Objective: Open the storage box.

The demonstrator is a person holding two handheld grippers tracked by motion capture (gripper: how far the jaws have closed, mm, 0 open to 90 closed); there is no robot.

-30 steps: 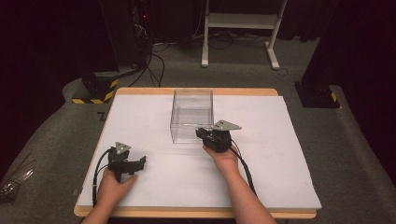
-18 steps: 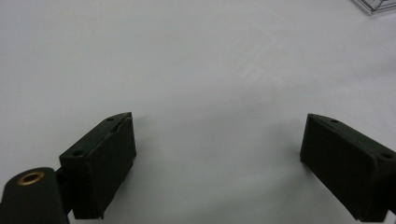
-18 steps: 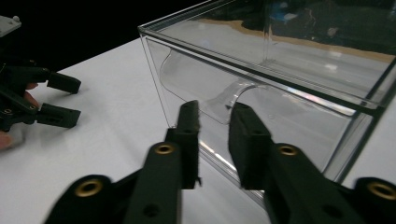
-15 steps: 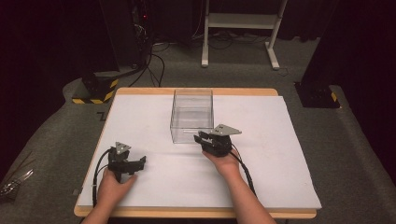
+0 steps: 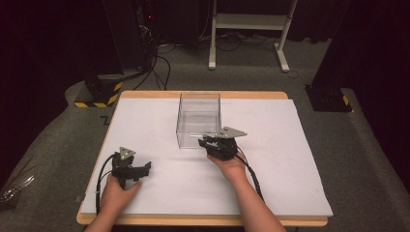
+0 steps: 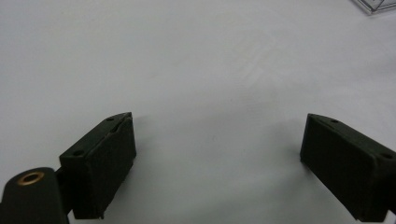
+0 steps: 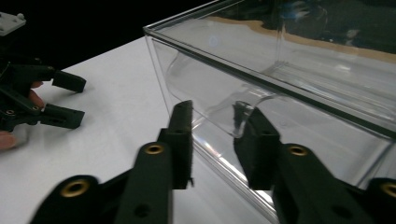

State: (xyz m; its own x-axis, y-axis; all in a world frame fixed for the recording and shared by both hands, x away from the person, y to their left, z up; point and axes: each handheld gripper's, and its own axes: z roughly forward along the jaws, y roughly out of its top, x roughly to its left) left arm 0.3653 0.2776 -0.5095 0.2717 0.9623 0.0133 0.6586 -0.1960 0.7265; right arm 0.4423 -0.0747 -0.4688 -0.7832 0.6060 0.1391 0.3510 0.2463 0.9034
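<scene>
Near the counter's (image 5: 300,193) front edge, the left tongs (image 5: 145,168) rest on the white sheet, jaws spread wide around nothing. Farther in, the right tongs (image 7: 212,123) stand partly parted at the clear plastic box's (image 5: 198,118) near wall, gripping nothing.

A white sheet (image 5: 290,159) covers most of the wooden table (image 5: 203,220), whose bare edge shows along the near side and at twelve o'clock. On the grey carpet (image 5: 367,159) beyond, a black base with yellow and black stripes (image 5: 99,92) sits at about ten o'clock. A white metal frame (image 5: 249,29) stands at twelve o'clock, with dark cables (image 5: 162,67) trailing between them.
</scene>
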